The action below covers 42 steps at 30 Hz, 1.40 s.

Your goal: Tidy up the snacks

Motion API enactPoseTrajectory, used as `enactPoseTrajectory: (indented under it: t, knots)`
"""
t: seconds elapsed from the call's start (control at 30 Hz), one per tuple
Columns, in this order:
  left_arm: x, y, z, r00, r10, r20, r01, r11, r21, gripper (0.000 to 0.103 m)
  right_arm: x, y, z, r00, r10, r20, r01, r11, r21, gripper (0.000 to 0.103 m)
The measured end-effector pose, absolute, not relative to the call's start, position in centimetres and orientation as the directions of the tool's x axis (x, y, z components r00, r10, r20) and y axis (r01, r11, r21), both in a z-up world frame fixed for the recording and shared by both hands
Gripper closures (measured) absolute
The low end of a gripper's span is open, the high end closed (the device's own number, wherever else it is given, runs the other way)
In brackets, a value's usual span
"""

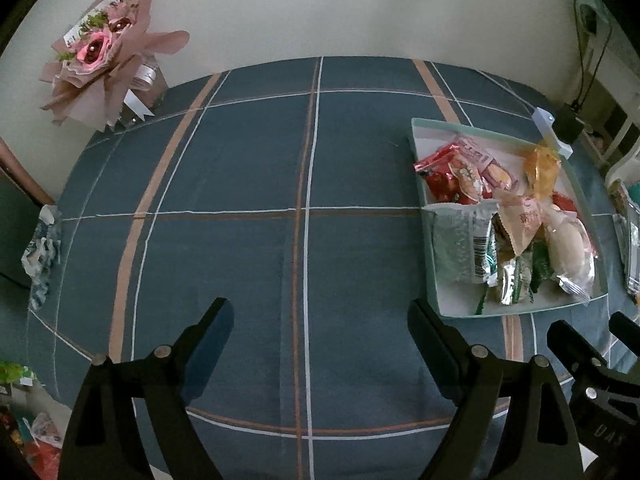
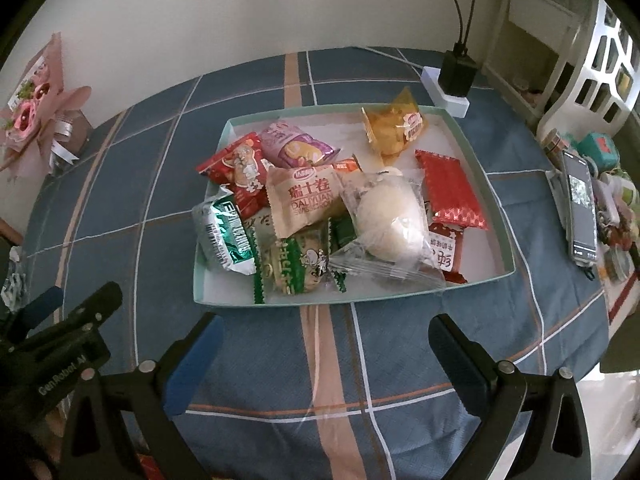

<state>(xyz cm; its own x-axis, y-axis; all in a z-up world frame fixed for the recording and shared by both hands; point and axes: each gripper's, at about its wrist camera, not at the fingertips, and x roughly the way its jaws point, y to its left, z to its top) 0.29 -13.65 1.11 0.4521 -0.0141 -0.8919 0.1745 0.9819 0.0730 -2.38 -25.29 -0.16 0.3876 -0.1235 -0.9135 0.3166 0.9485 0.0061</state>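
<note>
Both tools hang over the plaid tabletop [image 2: 120, 184] with jaws spread wide and nothing between them: the left tool [image 1: 320, 320] over bare cloth, the right tool [image 2: 324, 336] just short of the tray [image 2: 496, 216]. The snacks [image 2: 320, 208] lie heaped inside the tray, at twelve o'clock from the right tool and two o'clock from the left. A bouquet [image 1: 104, 48] stands at ten o'clock, a phone [image 2: 580, 208] at three o'clock of the tray.

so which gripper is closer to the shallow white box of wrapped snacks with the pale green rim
Right. The right gripper hangs open directly in front of the shallow white box, at its near edge. The left gripper, also open, sits off to the box's left over bare blue plaid cloth.
</note>
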Motion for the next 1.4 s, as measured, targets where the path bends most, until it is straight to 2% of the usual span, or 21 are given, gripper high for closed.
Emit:
enactPoseTrajectory:
  t: [0.5, 1.4]
  knots:
    - [0.3, -13.66, 1.4, 0.453, 0.038, -0.891, 0.16, 0.98, 0.123, 0.014, -2.39, -25.1, 0.1, 0.412, -0.101, -0.906, 0.306, 0.951, 0.033, 0.0]
    - [0.8, -13.28, 0.97, 0.435, 0.07, -0.897, 0.119, 0.984, 0.134, 0.014, -2.28, -25.47, -0.37, 0.404, -0.099, -0.91, 0.306, 0.952, 0.032, 0.0]
